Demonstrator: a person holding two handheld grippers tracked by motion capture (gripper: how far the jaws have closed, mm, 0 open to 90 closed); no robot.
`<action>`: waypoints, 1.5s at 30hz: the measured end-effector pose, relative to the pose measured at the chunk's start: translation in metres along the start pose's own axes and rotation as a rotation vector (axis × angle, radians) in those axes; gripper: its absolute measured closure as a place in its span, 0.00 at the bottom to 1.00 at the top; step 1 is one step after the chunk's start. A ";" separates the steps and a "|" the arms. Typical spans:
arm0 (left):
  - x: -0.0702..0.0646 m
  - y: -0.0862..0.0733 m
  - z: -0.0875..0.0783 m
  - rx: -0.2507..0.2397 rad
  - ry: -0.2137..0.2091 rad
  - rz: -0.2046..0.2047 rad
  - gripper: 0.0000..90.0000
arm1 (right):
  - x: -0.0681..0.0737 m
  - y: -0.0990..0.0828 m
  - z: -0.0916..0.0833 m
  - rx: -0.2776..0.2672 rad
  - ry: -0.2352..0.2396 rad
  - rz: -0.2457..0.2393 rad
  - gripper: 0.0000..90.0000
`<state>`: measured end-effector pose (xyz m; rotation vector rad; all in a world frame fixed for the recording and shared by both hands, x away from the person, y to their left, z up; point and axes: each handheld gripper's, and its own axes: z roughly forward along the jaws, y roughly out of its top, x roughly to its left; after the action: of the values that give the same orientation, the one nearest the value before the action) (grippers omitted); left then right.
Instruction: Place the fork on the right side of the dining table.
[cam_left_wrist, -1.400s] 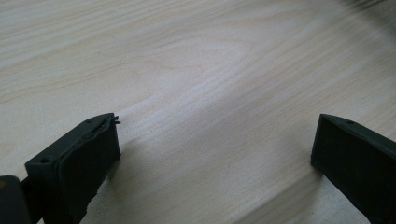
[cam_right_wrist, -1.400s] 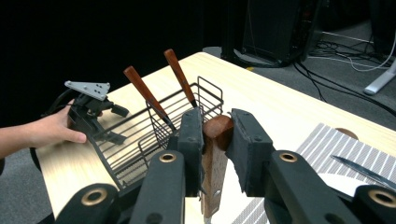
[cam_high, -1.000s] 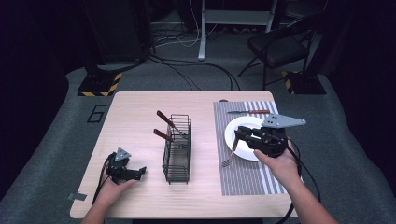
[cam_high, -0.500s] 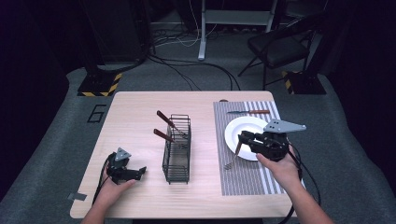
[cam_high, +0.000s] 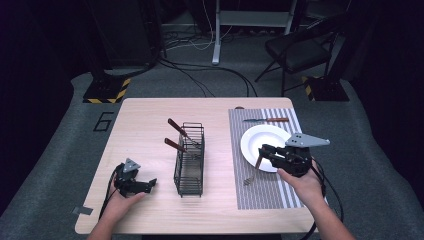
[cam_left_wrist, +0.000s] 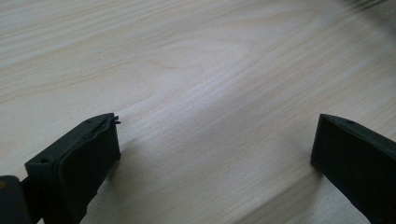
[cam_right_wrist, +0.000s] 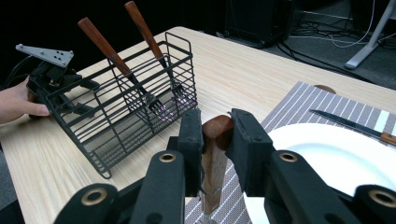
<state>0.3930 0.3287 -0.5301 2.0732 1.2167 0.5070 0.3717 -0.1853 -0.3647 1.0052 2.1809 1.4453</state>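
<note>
Two grippers: right gripper (cam_right_wrist: 215, 140) fingers clamp a fork (cam_right_wrist: 215, 158) (wooden handle); left gripper (cam_left_wrist: 215, 154) fingers wide

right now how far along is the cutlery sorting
Done: two wooden-handled pieces stand in the wire basket. In hand: the right gripper is shut on a fork, its tines low over the striped mat. Left: that fork and the knife beyond the plate. The left gripper rests open.

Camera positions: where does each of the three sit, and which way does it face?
High view: above the table's near side, facing forward and down; both forearms, hands and tongs.
Left gripper view: on the left tongs, facing bare table; open jaws.
Right gripper view: on the right tongs, gripping a fork, facing the basket.
Shared: high and right views show basket, plate.
</note>
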 end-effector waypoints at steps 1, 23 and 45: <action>0.000 0.000 0.000 0.000 0.000 0.000 0.01 | 0.000 0.000 0.000 0.000 0.000 0.000 0.82; 0.000 0.000 0.000 -0.001 0.000 -0.003 0.01 | -0.007 -0.015 -0.005 -0.001 -0.017 0.022 0.81; 0.000 0.000 0.000 -0.001 0.001 -0.005 0.01 | -0.029 -0.043 -0.027 -0.042 -0.097 0.155 0.80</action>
<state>0.3929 0.3283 -0.5301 2.0687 1.2214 0.5064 0.3591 -0.2337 -0.3948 1.2262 2.0350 1.4688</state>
